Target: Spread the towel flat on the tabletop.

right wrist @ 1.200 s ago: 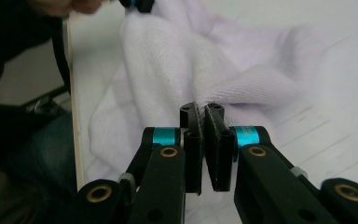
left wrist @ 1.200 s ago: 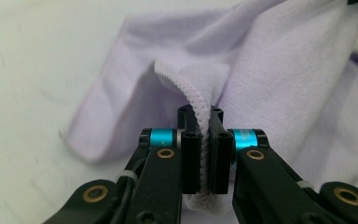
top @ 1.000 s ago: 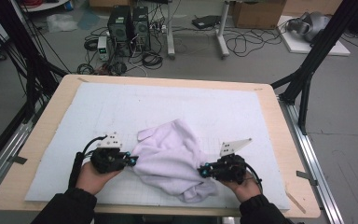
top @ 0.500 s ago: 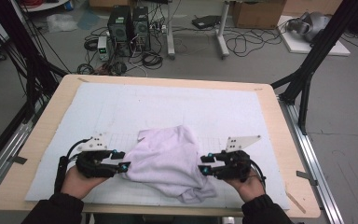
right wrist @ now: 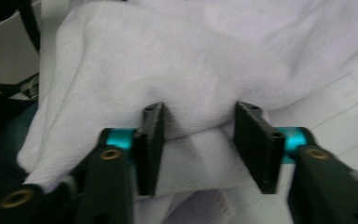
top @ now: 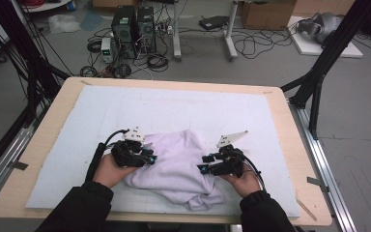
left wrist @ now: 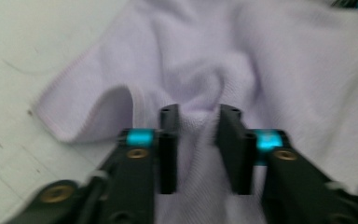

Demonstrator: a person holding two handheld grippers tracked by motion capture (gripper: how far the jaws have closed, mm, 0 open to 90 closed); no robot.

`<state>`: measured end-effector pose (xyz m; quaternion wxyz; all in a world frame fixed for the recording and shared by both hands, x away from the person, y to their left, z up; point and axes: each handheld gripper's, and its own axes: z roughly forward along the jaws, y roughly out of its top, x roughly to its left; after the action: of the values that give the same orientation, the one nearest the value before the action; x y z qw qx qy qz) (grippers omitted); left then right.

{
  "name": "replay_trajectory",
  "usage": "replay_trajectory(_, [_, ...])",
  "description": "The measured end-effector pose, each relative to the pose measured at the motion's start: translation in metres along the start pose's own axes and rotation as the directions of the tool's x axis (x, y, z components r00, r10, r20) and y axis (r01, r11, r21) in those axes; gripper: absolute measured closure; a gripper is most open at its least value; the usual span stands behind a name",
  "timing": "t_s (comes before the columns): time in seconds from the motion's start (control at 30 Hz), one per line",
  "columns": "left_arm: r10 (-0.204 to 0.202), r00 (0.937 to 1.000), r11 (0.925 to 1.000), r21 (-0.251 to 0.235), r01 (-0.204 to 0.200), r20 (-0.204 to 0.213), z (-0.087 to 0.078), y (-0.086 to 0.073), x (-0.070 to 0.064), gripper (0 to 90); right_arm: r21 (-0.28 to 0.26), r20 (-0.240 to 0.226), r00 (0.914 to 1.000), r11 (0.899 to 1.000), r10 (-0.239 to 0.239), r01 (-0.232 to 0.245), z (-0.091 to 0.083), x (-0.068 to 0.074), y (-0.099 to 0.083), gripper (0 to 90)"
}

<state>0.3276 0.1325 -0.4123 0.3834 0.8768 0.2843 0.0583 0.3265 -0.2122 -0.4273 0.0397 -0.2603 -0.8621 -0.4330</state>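
Observation:
A crumpled lilac towel lies on the white mat near the table's front middle. My left gripper is pushed into the towel's left edge. In the left gripper view its jaws stand apart with a raised fold of the towel between them, and a curled hem lies to the left. My right gripper is at the towel's right side. Its jaws stand wide in the right gripper view, astride a thick fold of the towel. Neither gripper has pinched the cloth.
The white mat covers most of the wooden table, bare behind and beside the towel. Black frame legs stand off the table's right. Computer boxes and cables sit on the floor beyond the far edge.
My left gripper drew away to the left, then came back right into the towel's left edge. The towel's raised peak has sunk into a flatter heap. My right gripper has edged left into the cloth.

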Motion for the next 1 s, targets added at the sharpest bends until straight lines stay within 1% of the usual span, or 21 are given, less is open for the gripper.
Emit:
replay_trajectory(0.07, [-0.005, 1.0, 1.0, -0.001, 0.005, 0.008, 0.0, -0.005, 0.001, 84.5, -0.014, 0.0, 0.9999, 1.0, -0.013, 0.013, -0.001, 0.003, -0.006, 70.9])
replay_trajectory(0.1, [-0.009, 0.9999, 1.0, 0.002, 0.009, 0.009, -0.001, -0.006, 0.001, 85.7, -0.014, -0.015, 0.9999, 1.0, -0.007, 0.007, -0.002, 0.003, -0.009, 75.7])
replay_trajectory(0.13, [-0.012, 0.9999, 0.9999, -0.001, 0.012, 0.011, -0.004, -0.007, 0.001, 86.4, -0.024, -0.029, 0.9996, 1.0, -0.002, 0.001, -0.003, 0.004, -0.013, 77.9])
replay_trajectory(0.2, [-0.02, 0.9997, 0.9996, -0.017, 0.02, 0.011, -0.01, -0.01, -0.001, 86.9, -0.049, -0.026, 0.9997, 0.999, -0.004, 0.003, -0.009, 0.007, -0.016, 79.4])
replay_trajectory(0.23, [-0.016, 0.9998, 0.9997, -0.017, 0.016, 0.008, -0.013, -0.011, -0.001, 87.1, -0.06, -0.03, 0.9995, 0.998, -0.008, 0.007, -0.013, 0.009, -0.017, 79.8])
replay_trajectory(0.27, [-0.022, 0.9997, 0.9995, -0.025, 0.022, 0.009, -0.018, -0.013, -0.002, 87.0, -0.073, -0.03, 0.9995, 0.997, -0.014, 0.011, -0.016, 0.013, -0.017, 80.0])
replay_trajectory(0.3, [-0.023, 0.9997, 0.9991, -0.037, 0.023, 0.009, -0.022, -0.015, -0.004, 87.1, -0.08, -0.024, 0.9993, 0.996, -0.028, 0.026, -0.02, 0.016, -0.016, 80.3])
replay_trajectory(0.37, [-0.008, 0.9999, 0.9989, -0.046, 0.009, 0.011, -0.031, -0.02, -0.009, 87.1, -0.083, -0.034, 0.9982, 0.995, -0.051, 0.048, -0.025, 0.024, -0.016, 80.9])
replay_trajectory(0.43, [-0.001, 1.0, 0.9988, -0.049, 0.001, -0.002, -0.04, -0.028, -0.015, 87.1, -0.082, -0.037, 0.9973, 0.995, -0.063, 0.06, -0.028, 0.033, -0.017, 82.0])
replay_trajectory(0.47, [-0.006, 1.0, 0.9986, -0.053, 0.006, -0.006, -0.043, -0.031, -0.017, 87.1, -0.086, -0.042, 0.9965, 0.994, -0.073, 0.069, -0.031, 0.038, -0.017, 82.1])
replay_trajectory(0.5, [-0.009, 0.9999, 0.9984, -0.055, 0.009, -0.007, -0.046, -0.036, -0.019, 87.1, -0.084, -0.044, 0.9966, 0.994, -0.07, 0.066, -0.032, 0.041, -0.018, 82.2])
replay_trajectory(0.57, [-0.017, 0.9999, 0.9985, -0.053, 0.017, 0.002, -0.052, -0.047, -0.022, 87.1, -0.084, -0.054, 0.9959, 0.994, -0.072, 0.067, -0.034, 0.045, -0.021, 82.3])
replay_trajectory(0.63, [-0.022, 0.9997, 0.9985, -0.05, 0.023, 0.013, -0.053, -0.058, -0.024, 87.1, -0.057, -0.063, 0.995, 0.996, -0.077, 0.074, -0.031, 0.049, -0.026, 82.3])
replay_trajectory(0.67, [-0.027, 0.9996, 0.9984, -0.05, 0.027, 0.011, -0.053, -0.06, -0.024, 86.5, -0.049, -0.067, 0.9946, 0.996, -0.079, 0.076, -0.028, 0.05, -0.028, 82.2])
replay_trajectory(0.7, [-0.036, 0.9993, 0.9979, -0.053, 0.037, 0.006, -0.054, -0.062, -0.024, 84.9, -0.049, -0.071, 0.9945, 0.996, -0.077, 0.074, -0.027, 0.049, -0.028, 82.0])
replay_trajectory(0.73, [-0.037, 0.9993, 0.998, -0.05, 0.037, 0.003, -0.055, -0.062, -0.022, 80.1, -0.05, -0.077, 0.9945, 0.996, -0.072, 0.068, -0.027, 0.049, -0.028, 80.4])
replay_trajectory(0.8, [-0.042, 0.9991, 0.9963, -0.075, 0.041, -0.005, -0.06, -0.06, -0.019, 67.7, -0.073, -0.077, 0.9948, 0.996, -0.066, 0.06, -0.033, 0.047, -0.024, 75.0])
replay_trajectory(0.87, [-0.043, 0.9991, 0.9935, -0.106, 0.042, -0.004, -0.066, -0.055, -0.015, 62.3, -0.099, -0.051, 0.9968, 0.994, -0.062, 0.056, -0.04, 0.043, -0.018, 68.6])
replay_trajectory(0.93, [-0.042, 0.999, 0.9903, -0.133, 0.04, -0.016, -0.07, -0.047, -0.01, 58.9, -0.124, -0.029, 0.9986, 0.991, -0.044, 0.04, -0.047, 0.037, -0.011, 66.0])
replay_trajectory(0.97, [-0.041, 0.9989, 0.989, -0.143, 0.038, -0.022, -0.071, -0.044, -0.008, 57.7, -0.132, -0.012, 0.9992, 0.991, -0.039, 0.037, -0.048, 0.034, -0.008, 64.2])
replay_trajectory(1.0, [-0.036, 0.999, 0.988, -0.151, 0.032, -0.028, -0.07, -0.04, -0.005, 57.0, -0.134, -0.003, 0.9992, 0.99, -0.039, 0.038, -0.047, 0.031, -0.005, 60.2])
